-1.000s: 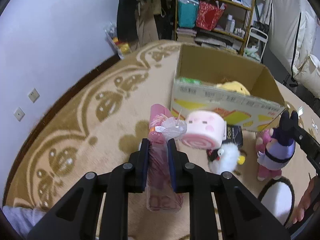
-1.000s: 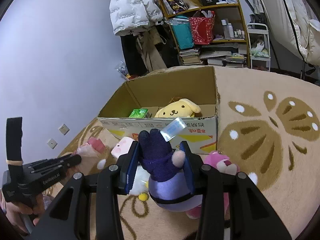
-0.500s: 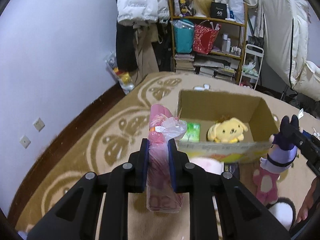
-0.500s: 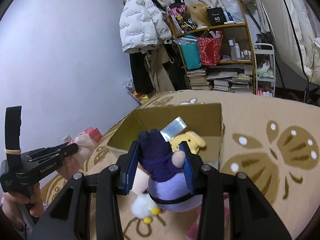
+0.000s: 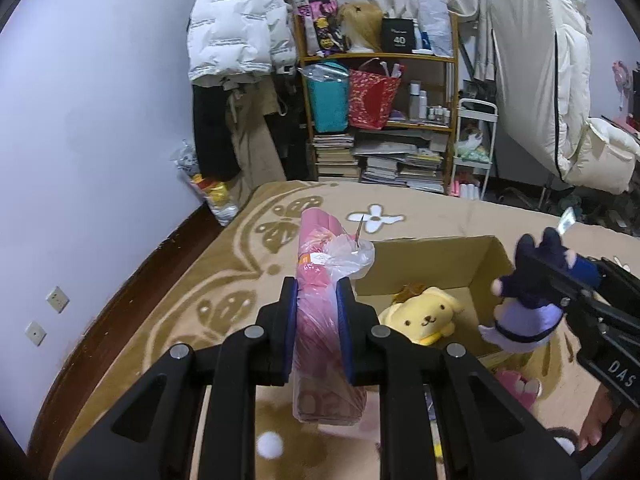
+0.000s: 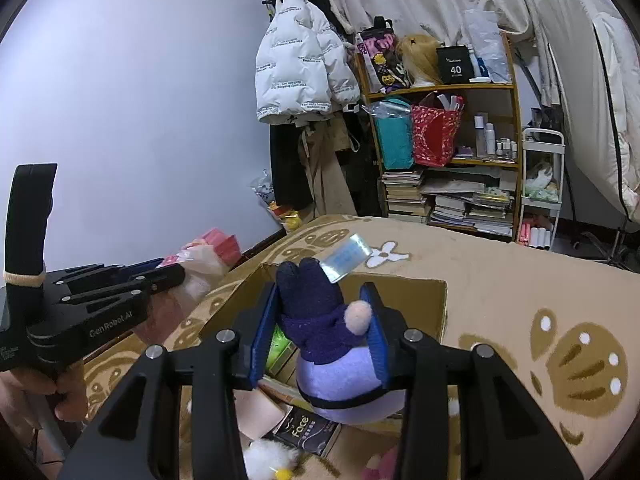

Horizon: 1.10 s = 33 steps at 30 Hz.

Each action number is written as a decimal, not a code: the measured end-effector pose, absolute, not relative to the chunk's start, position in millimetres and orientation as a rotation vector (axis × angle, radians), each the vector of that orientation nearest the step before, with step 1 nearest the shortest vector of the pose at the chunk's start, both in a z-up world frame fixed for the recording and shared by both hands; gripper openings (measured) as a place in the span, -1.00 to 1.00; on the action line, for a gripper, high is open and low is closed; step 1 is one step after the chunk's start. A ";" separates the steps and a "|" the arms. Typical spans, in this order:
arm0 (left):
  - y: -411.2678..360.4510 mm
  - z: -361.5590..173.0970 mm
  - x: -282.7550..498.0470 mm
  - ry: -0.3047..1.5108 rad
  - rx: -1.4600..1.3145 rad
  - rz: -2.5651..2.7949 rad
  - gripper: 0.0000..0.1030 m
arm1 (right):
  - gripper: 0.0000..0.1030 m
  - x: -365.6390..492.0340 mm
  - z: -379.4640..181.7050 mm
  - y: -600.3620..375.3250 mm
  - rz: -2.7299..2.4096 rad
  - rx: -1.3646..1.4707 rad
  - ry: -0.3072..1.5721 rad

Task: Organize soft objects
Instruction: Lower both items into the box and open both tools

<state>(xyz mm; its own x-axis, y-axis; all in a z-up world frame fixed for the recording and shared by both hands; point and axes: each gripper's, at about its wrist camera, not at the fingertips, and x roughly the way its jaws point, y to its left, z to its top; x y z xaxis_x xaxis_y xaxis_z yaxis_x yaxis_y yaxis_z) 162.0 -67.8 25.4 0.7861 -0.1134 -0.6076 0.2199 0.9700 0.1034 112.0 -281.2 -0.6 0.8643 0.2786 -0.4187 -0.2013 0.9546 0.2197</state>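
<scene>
Left fingers [image 5: 317, 332] tight on pink bagged bundle [image 5: 320, 320]; right fingers [image 6: 319, 336] pinching purple plush [image 6: 340, 356] above cardboard box [image 5: 460, 264]

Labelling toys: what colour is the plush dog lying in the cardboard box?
Yellow plush dog; clearest in the left wrist view.

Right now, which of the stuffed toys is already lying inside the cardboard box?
The yellow dog plush, lying on the floor of the cardboard box. The purple plush is gripped in the right tongs, and the pink toy lies outside on the carpet.

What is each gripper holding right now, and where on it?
Left gripper: pink plastic-wrapped pack, clamped across its middle. Right gripper: purple plush toy, squeezed at its dark upper body.
</scene>
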 end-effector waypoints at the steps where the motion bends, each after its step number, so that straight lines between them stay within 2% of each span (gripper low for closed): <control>1: -71.0 22.6 164.8 0.649 0.179 -0.182 -0.66 | -0.14 115.4 -2.6 -282.0 0.255 0.172 0.468; 10: -77.2 -15.0 189.1 0.752 0.154 -0.170 -0.59 | -0.03 138.5 -30.2 -291.1 0.241 0.178 0.545; 15: -72.7 -27.3 191.4 0.778 0.161 -0.092 -0.52 | 0.45 140.9 -38.3 -297.4 0.223 0.195 0.569; 16: -71.2 -27.2 191.5 0.781 0.153 -0.096 -0.44 | 0.55 141.8 -39.4 -298.1 0.217 0.199 0.578; 18: -66.5 -24.7 189.6 0.775 0.135 -0.090 -0.10 | 0.67 141.5 -40.3 -298.0 0.209 0.203 0.587; 19: -64.7 -22.8 187.6 0.762 0.128 -0.085 0.17 | 0.78 140.8 -40.0 -298.1 0.206 0.203 0.584; 22: -62.4 -18.1 183.5 0.744 0.128 -0.078 0.33 | 0.99 135.5 -37.2 -296.8 0.195 0.190 0.564; 26: -53.9 -11.2 178.9 0.750 0.094 -0.058 0.82 | 1.00 131.7 -33.9 -295.8 0.181 0.180 0.567; 29: -48.8 -3.4 172.6 0.731 0.085 -0.052 0.93 | 1.00 127.2 -32.2 -297.2 0.177 0.188 0.578; 33: -47.9 1.7 166.1 0.730 0.108 -0.057 0.96 | 1.00 120.1 -28.8 -298.3 0.161 0.194 0.576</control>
<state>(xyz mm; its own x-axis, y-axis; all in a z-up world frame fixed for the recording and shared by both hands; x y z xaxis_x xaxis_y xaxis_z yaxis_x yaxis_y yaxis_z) 166.1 -47.9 1.7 0.7442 -0.0144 -0.6679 0.0896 0.9929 0.0785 120.1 -298.3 -28.8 0.8272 0.2045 -0.5234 -0.0966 0.9693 0.2260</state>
